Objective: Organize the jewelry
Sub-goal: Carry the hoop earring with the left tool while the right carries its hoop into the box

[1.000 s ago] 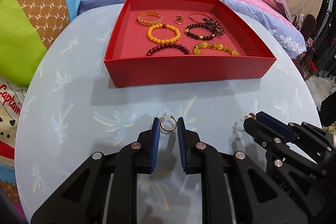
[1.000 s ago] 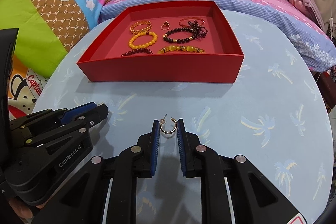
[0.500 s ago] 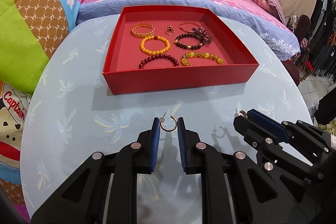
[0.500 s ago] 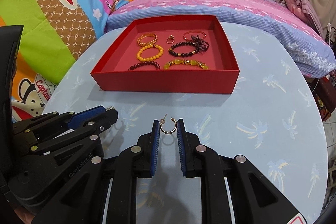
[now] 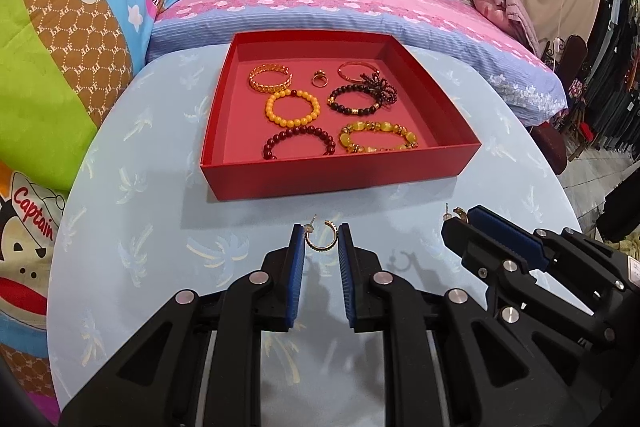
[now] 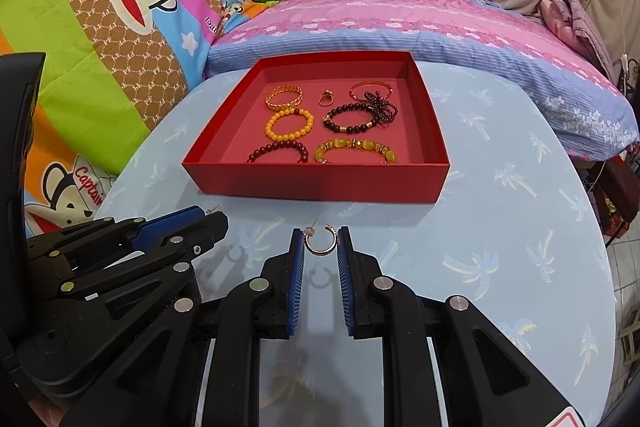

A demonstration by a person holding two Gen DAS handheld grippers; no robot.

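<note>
Each tool, left (image 5: pixel 321 242) and right (image 6: pixel 321 242), grips 1 hoop earring (image 5: pixel 321 238) low in frame. 7 pieces already lie in the red tray (image 5: pixel 336 178) at centre; only these 2 earrings seem left.

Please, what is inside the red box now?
Inside the red box lie six bracelets and one ring. The near wall hides the floor strip just behind it and part of the dark red bracelet. Both grippers hold earrings outside the box.

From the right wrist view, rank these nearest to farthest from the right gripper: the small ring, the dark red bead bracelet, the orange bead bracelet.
From the right gripper:
1. Dark red bead bracelet, front row of the red box, left.
2. Orange bead bracelet, middle row, left.
3. Small ring, back row, centre.
</note>
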